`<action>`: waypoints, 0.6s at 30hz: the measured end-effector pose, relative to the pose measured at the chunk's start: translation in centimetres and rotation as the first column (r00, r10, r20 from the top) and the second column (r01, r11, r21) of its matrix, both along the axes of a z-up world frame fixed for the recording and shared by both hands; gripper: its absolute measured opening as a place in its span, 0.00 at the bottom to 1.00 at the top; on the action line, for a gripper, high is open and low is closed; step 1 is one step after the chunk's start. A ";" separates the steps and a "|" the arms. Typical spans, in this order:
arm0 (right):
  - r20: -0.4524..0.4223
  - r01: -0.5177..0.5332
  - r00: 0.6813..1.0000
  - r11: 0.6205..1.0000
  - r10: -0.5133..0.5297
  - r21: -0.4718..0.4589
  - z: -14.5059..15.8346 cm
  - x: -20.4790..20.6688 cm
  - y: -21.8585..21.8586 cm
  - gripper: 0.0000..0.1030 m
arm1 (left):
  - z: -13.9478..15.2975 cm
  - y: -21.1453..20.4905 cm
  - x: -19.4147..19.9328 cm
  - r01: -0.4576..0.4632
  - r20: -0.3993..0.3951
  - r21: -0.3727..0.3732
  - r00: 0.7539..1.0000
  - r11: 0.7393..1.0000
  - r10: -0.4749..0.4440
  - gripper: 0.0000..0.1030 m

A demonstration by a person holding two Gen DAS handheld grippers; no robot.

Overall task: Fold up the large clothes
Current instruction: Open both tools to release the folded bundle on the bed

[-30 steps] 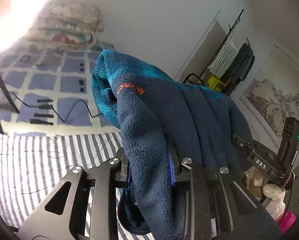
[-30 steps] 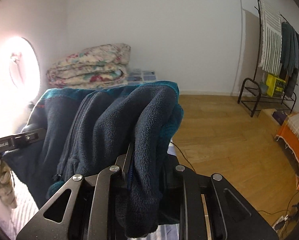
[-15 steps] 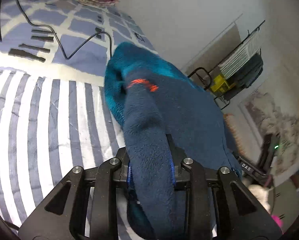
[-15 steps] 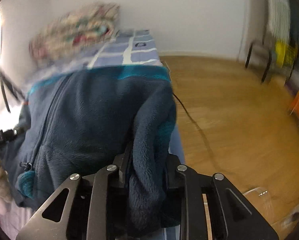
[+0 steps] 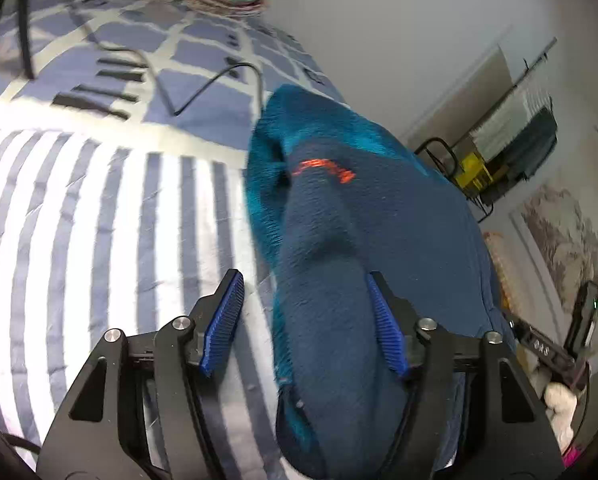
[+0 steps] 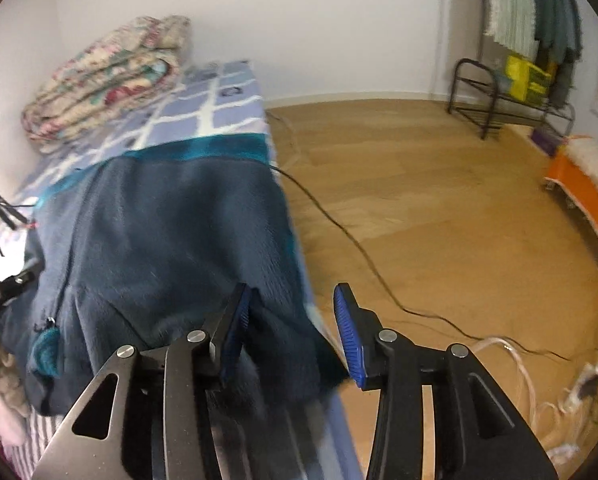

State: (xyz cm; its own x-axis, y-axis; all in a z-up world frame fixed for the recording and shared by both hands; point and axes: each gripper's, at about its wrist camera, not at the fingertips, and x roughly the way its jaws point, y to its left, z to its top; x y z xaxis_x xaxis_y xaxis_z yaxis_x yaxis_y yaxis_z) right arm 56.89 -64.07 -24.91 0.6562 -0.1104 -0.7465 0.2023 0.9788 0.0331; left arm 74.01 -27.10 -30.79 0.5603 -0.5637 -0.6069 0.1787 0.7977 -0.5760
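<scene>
I read left gripper (image 5: 305,320) fingers opening, fleece jacket (image 5: 363,248) loose between | right gripper (image 6: 291,334) opening likewise | risk: fold springs apart, edge slides off bed (image 5: 79,220).

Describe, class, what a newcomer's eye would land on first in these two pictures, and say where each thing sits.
A dark blue fleece jacket with teal trim lies on the striped bed, running between the opening jaws of the left gripper. The right gripper, jaws also opening, has fleece against one pad. A folded floral quilt sits at the bed's far end.
</scene>
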 end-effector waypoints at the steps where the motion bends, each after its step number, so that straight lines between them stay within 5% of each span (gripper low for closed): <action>1: -0.015 0.013 1.000 1.000 -0.013 -0.017 0.4 -0.6 0.1 0.38 | 0.2 0.2 -0.5 -0.018 0.007 0.012 1.000 1.000 0.018 0.67; 9: 0.002 -0.006 1.000 0.999 0.006 -0.039 5.1 -4.6 2.1 0.38 | 3.6 1.6 -6.9 -0.004 0.039 0.155 0.999 0.988 -0.002 0.67; 18: 0.126 -0.047 0.991 0.998 0.052 -0.047 13.5 -9.7 6.5 0.38 | 15.0 5.1 -17.4 0.012 0.197 0.246 0.978 0.969 -0.062 0.67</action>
State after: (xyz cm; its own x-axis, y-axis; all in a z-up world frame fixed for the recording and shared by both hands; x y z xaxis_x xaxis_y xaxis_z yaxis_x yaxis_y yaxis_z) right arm 47.22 -57.61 -11.38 0.7512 -0.1063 -0.6514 0.1503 0.9886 0.0120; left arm 56.61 -22.02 -15.78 0.6666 -0.4364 -0.6043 0.3034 0.8994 -0.3148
